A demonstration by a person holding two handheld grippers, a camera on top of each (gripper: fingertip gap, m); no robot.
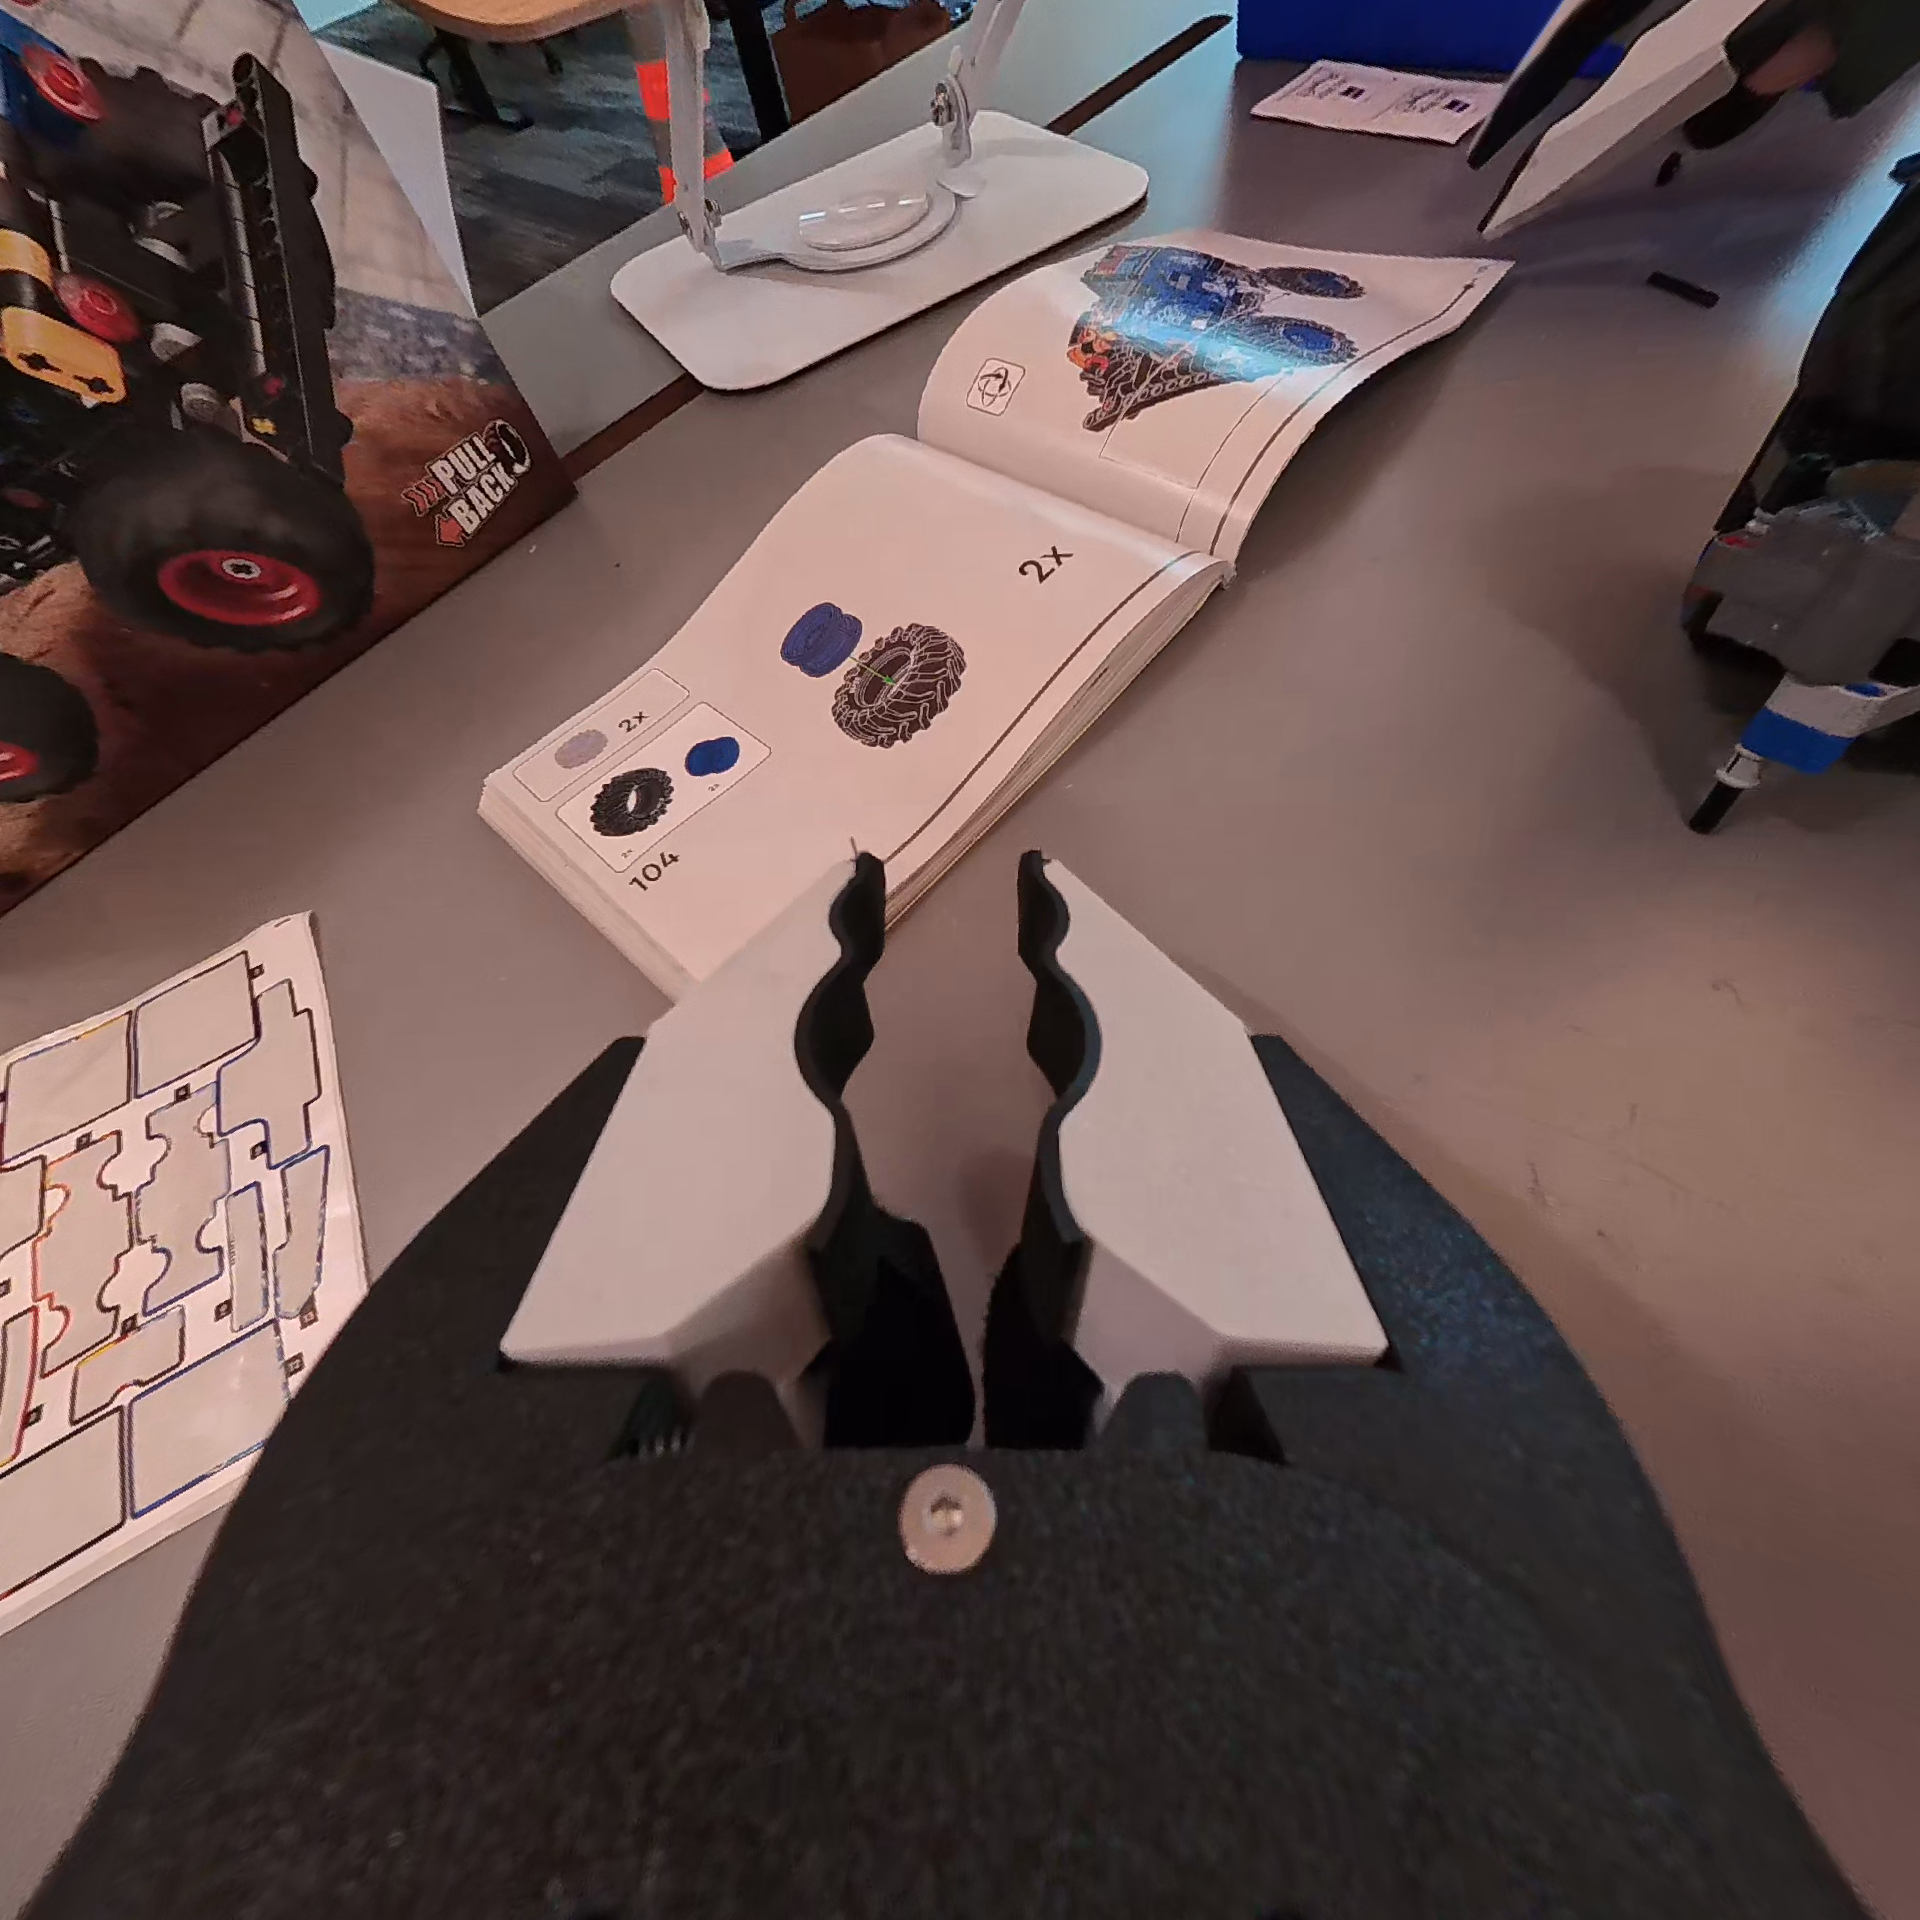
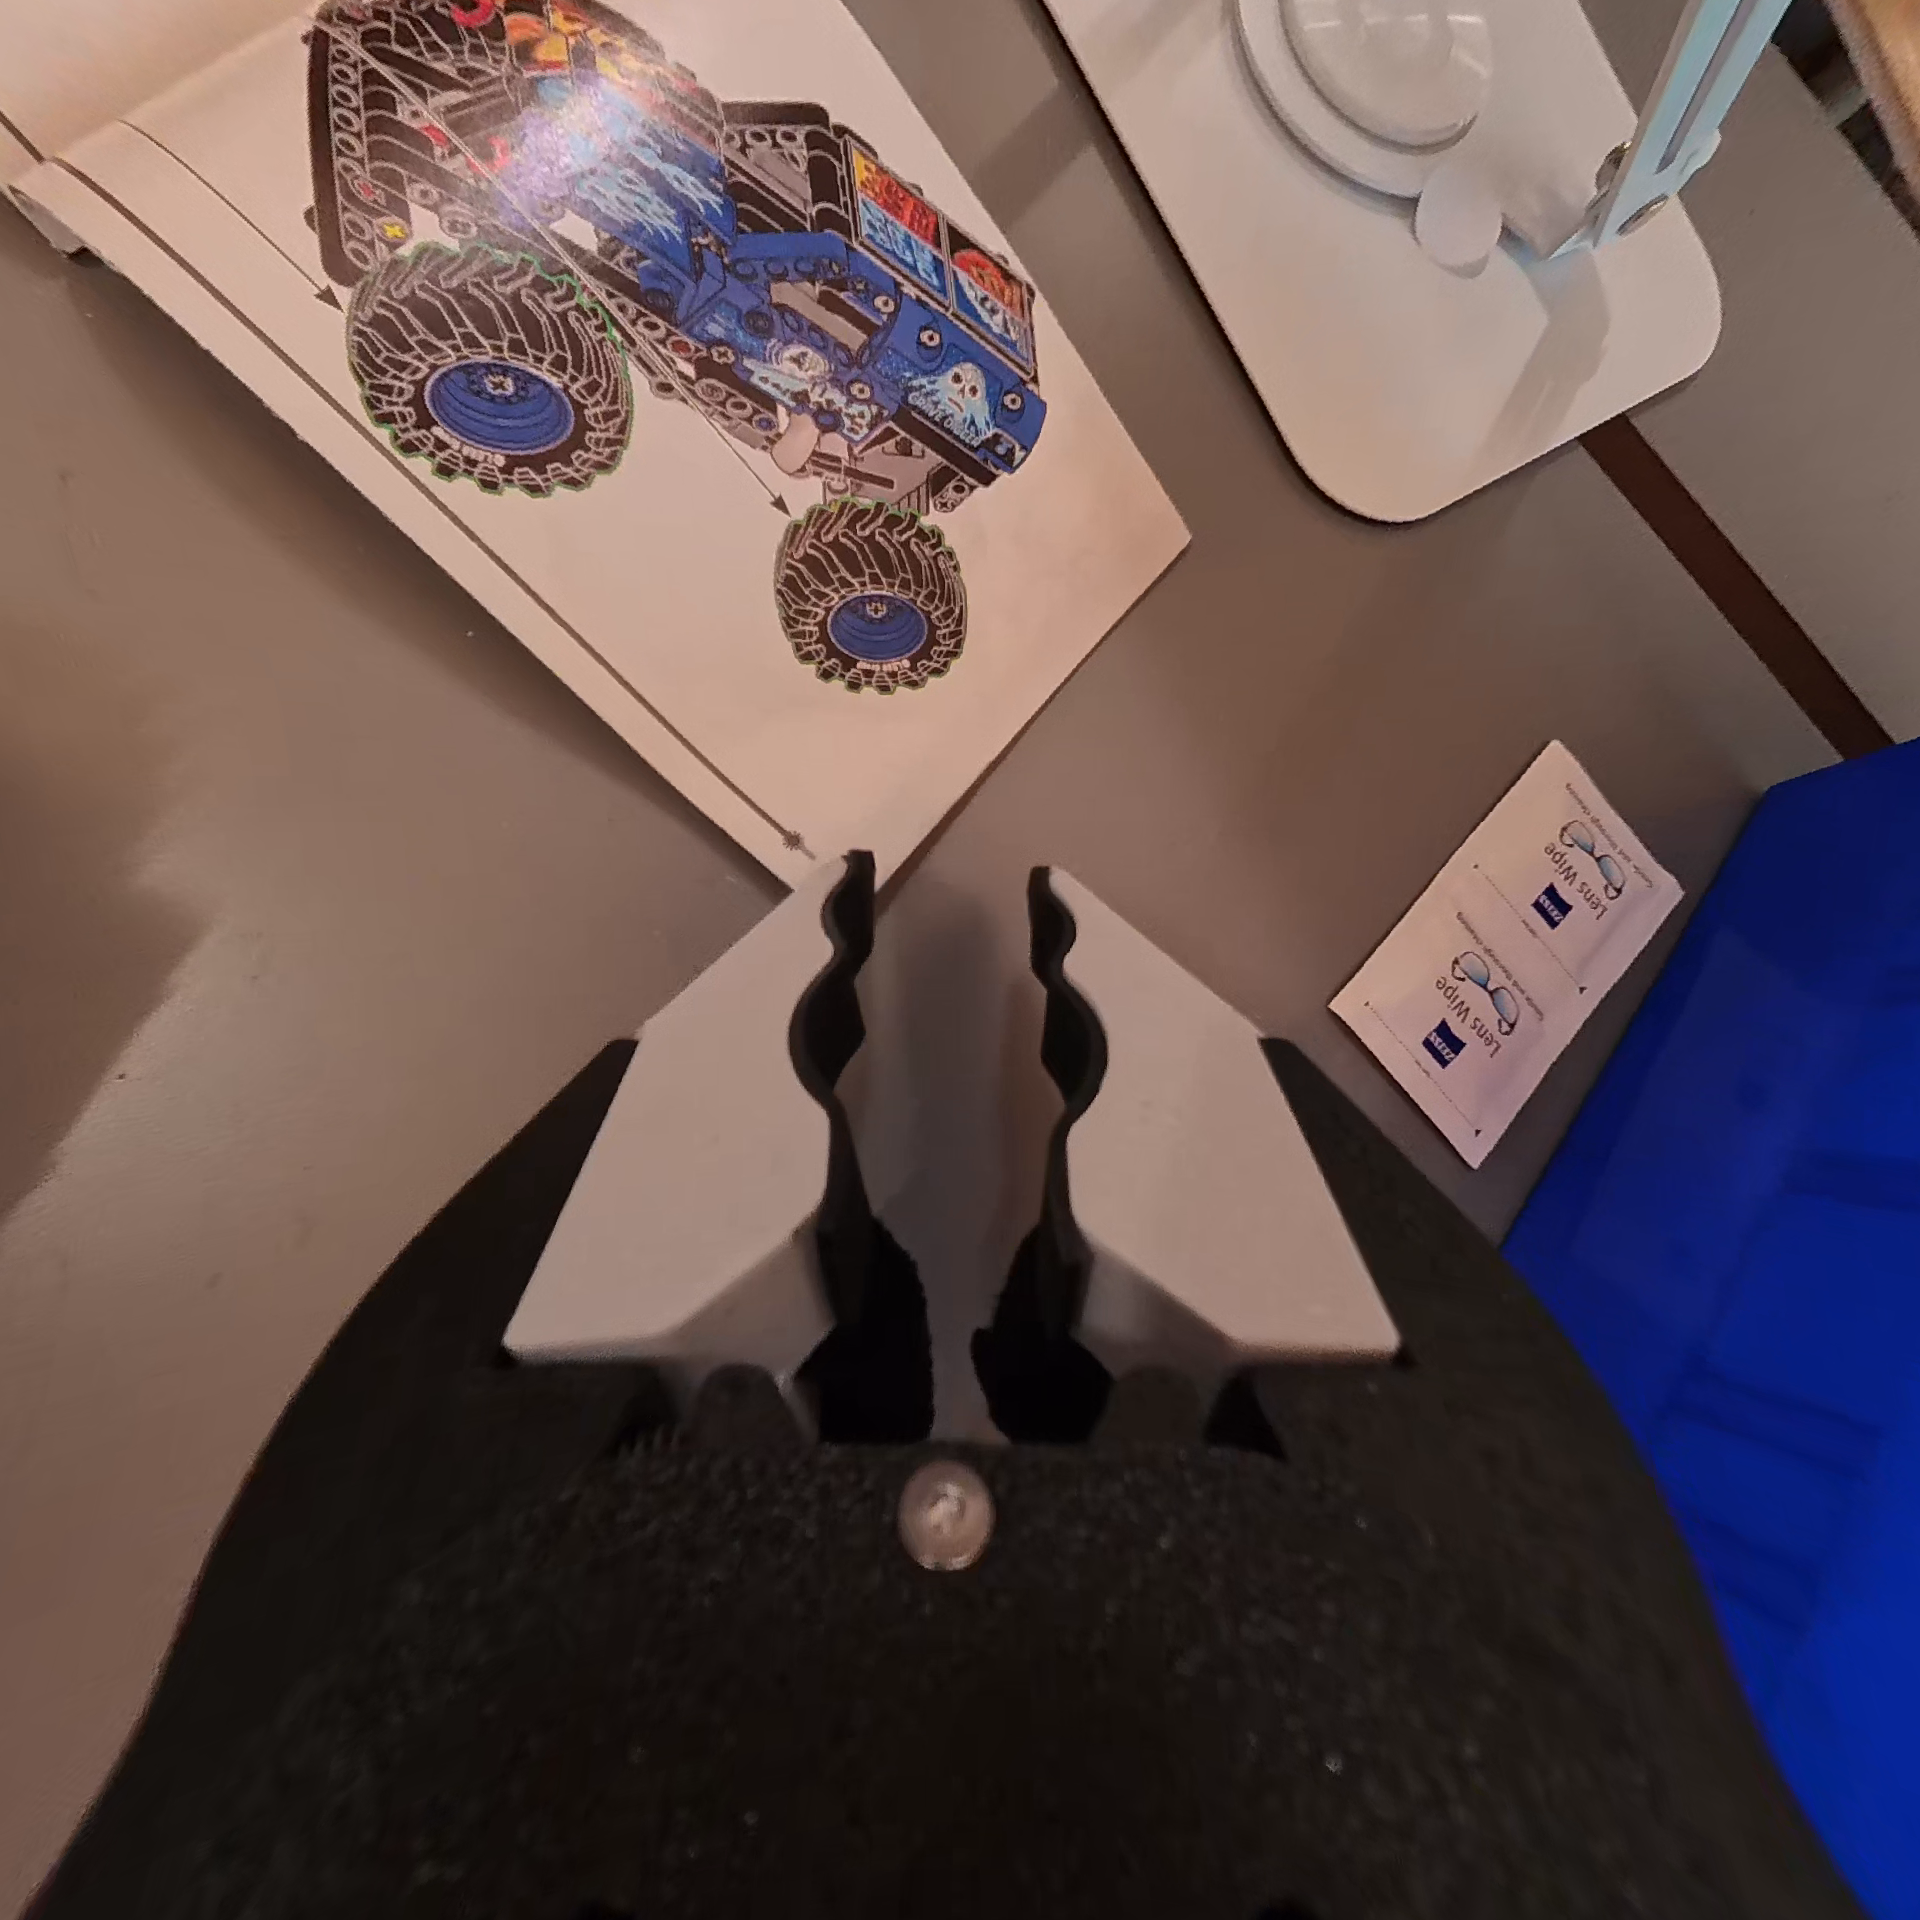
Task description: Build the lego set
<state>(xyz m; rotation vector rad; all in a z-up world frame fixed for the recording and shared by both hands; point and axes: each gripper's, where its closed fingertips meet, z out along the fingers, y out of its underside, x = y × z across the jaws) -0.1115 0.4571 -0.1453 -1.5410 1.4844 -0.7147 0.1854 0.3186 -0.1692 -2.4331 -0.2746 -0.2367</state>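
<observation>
An open instruction booklet (image 1: 935, 644) lies on the grey table, showing a tyre and blue rim on one page and a monster truck on the other. My left gripper (image 1: 951, 862) is open and empty, hovering just in front of the booklet's near corner. A partly built lego model (image 1: 1808, 582) in grey, black and blue stands at the right edge. My right gripper (image 2: 951, 862) is open and empty above the table, at the corner of the truck page (image 2: 665, 416). The right gripper also shows far off in the left wrist view (image 1: 1621, 114).
The lego box (image 1: 208, 416) stands at the left. A sticker sheet (image 1: 156, 1247) lies at the near left. A white magnifier stand (image 1: 873, 239) sits behind the booklet, also in the right wrist view (image 2: 1455, 260). Lens wipe packets (image 2: 1507, 945) lie beside a blue bin (image 2: 1766, 1195). Left tips to right tips: about 35 cm.
</observation>
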